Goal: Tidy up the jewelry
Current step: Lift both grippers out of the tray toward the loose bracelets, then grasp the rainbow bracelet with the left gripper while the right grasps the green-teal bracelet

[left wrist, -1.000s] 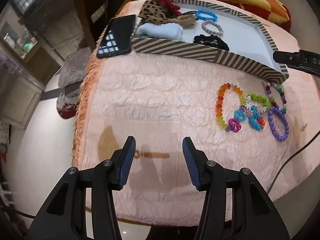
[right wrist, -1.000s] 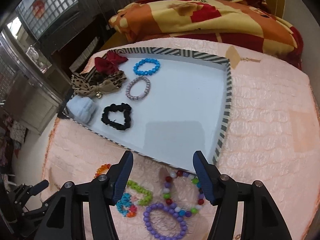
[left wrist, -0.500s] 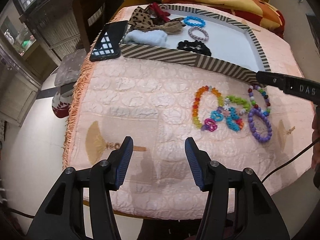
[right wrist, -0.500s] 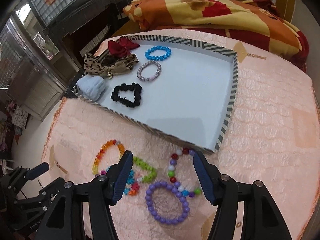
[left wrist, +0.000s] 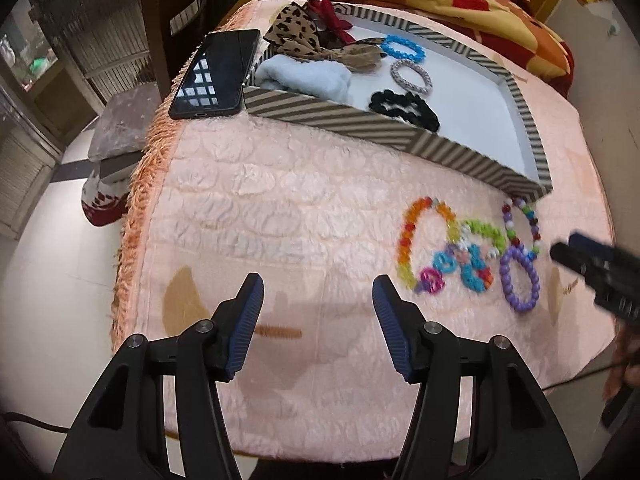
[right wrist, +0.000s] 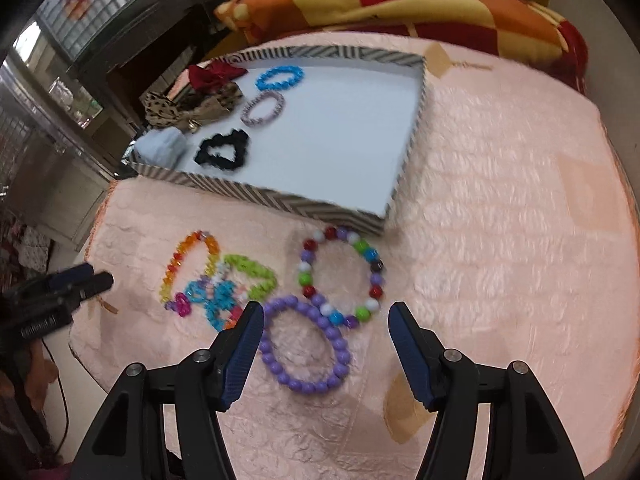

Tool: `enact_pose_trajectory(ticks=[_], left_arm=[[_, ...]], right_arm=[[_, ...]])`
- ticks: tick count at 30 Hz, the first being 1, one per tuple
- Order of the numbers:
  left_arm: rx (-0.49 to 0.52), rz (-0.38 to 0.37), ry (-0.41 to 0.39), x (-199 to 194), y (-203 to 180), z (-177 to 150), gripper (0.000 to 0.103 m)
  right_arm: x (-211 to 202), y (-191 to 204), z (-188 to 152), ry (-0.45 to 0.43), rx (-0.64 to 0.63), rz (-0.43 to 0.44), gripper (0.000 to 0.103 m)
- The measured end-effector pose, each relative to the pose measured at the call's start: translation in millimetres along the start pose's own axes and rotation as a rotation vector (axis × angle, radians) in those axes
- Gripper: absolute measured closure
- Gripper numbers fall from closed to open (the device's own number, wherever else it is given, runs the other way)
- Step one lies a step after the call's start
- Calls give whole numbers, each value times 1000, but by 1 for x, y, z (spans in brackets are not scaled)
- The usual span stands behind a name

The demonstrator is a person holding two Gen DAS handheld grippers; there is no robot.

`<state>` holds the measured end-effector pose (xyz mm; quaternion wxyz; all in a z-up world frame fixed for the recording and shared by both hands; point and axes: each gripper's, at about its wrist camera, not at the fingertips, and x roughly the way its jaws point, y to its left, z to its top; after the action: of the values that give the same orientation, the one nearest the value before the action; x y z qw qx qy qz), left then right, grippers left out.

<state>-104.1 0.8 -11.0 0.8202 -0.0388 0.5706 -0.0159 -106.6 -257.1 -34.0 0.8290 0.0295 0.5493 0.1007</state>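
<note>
A striped tray (right wrist: 288,202) (left wrist: 360,124) on the pink cloth holds a blue bracelet (right wrist: 279,77), a lilac bracelet (right wrist: 264,109), a black scrunchie (right wrist: 222,150), bows and a pale blue cloth. In front of it lie several bead bracelets: a purple one (right wrist: 306,344) (left wrist: 519,278), a multicolour round-bead one (right wrist: 340,274), an orange-yellow one (right wrist: 192,264) (left wrist: 416,240) and a tangled green and blue cluster (right wrist: 236,288). My right gripper (right wrist: 326,318) is open, just above the purple bracelet. My left gripper (left wrist: 318,296) is open and empty over bare cloth, left of the bracelets.
A black phone (left wrist: 214,74) lies beside the tray's left end. The pink cloth (left wrist: 260,208) ends in an orange fringe at the left table edge. A patterned blanket (right wrist: 420,0) lies behind the tray. A chair (left wrist: 120,128) stands left of the table.
My right gripper has pulled back and lowered from over the tray to over the purple bracelet. My left gripper has drawn back a little; more of the table shows.
</note>
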Motion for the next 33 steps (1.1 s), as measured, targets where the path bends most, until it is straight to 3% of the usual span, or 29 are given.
enact_pose_trajectory(ticks=[7,13,20,23,24,25,27,28,33], left_arm=[[48,-53,38,18,-15,21,43],[106,-61,70,42,-38,33,43],[166,-27,75,61,-47,38,44],[191,-10,65,65,-52,38,45],[206,-11,54,65,-53,38,50],[219,-5,46,66,-55,38,54],[249,3,29,64,-58,38,83],[252,-18,34,63,-58,39,90],[194,-107,62,53,-44,50,95]], right_arm=[[19,16,-3,29,-37,43,44],[30,42,13,16,-136,39,58],[62,54,19,83,-187,48,69],[63,58,21,61,-212,32,84],[63,59,22,59,-214,26,90],[63,59,20,59,-219,18,90],[62,60,19,53,-222,18,91],[61,60,19,52,-215,30,91],[31,58,21,-6,-199,78,91]])
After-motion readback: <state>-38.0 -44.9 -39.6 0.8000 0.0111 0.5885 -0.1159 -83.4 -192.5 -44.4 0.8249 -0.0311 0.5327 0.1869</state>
